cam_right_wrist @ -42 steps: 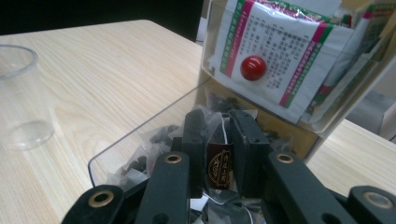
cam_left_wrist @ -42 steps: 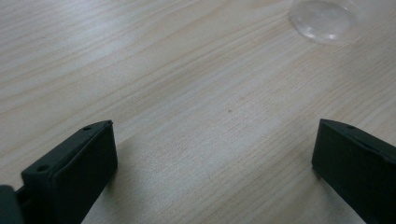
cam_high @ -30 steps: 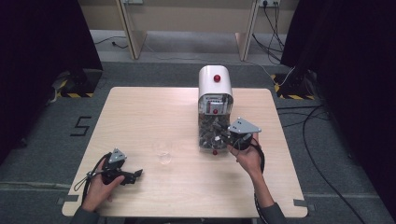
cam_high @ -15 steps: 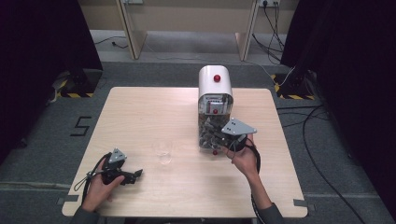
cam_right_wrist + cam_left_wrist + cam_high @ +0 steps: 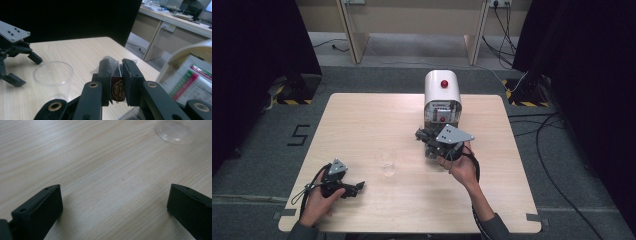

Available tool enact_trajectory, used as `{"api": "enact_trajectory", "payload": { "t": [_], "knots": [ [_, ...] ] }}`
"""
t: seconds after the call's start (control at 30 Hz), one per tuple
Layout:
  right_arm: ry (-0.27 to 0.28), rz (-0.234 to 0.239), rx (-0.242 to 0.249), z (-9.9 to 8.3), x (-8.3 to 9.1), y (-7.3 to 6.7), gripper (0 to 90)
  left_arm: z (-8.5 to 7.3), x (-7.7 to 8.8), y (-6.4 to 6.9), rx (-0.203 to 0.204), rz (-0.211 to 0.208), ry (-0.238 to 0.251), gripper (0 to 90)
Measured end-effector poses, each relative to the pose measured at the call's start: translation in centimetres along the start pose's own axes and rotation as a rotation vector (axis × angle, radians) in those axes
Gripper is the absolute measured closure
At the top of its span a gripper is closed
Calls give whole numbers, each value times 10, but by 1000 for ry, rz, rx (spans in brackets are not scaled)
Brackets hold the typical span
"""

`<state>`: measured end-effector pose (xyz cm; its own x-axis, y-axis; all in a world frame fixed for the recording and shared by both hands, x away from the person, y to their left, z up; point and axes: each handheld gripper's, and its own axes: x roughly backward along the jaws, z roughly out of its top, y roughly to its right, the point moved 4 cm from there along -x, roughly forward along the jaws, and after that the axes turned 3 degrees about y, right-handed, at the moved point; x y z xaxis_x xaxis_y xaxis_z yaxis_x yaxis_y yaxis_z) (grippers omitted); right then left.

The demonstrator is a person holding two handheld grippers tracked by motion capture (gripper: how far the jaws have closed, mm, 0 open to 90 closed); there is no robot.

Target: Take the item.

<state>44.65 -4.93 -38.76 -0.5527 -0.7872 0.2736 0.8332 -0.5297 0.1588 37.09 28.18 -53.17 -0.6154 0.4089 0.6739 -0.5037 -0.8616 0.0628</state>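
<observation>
R claw (image 5: 115,75) pinching a sachet (image 5: 117,91) near cup (image 5: 387,161); next prob drop in. L claw (image 5: 113,202) spread, idle.

Light falls evenly from overhead on the pale wooden table (image 5: 362,125), which reads bright against the dark curtains (image 5: 257,60) at both sides — these sink to near black with no detail. Shadows in the high view are soft and short, pooling just under the white machine (image 5: 442,95) and the hands. That view is sharp at the centre and slightly soft toward the corners. In the left gripper view the wood grain is crisp while the black jaws are blurred, and each throws a faint grey shadow. In the right gripper view the clear cup (image 5: 53,75) is soft-edged — the machine's label at right is blurred and washed out, and the desks behind are hazy.
</observation>
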Motion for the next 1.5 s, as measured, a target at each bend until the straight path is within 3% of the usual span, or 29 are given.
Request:
{"api": "enact_trajectory", "payload": {
  "t": [0.43, 0.87, 1.2, 1.5],
  "knots": [
    [19, 92, 50, 13, -24, -29, 780, 0, 0, 0, 0, 0, 0, 0],
    [2, 126, 37, 8, -37, -41, 781, 0, 0, 0, 0, 0, 0, 0],
    [-4, 167, 79, 6, -48, -56, 781, 0, 0, 0, 0, 1, 0, 0],
    [-15, 199, 84, 2, -58, -69, 781, 0, 0, 0, 0, 0, 0, 0]
  ]
}}
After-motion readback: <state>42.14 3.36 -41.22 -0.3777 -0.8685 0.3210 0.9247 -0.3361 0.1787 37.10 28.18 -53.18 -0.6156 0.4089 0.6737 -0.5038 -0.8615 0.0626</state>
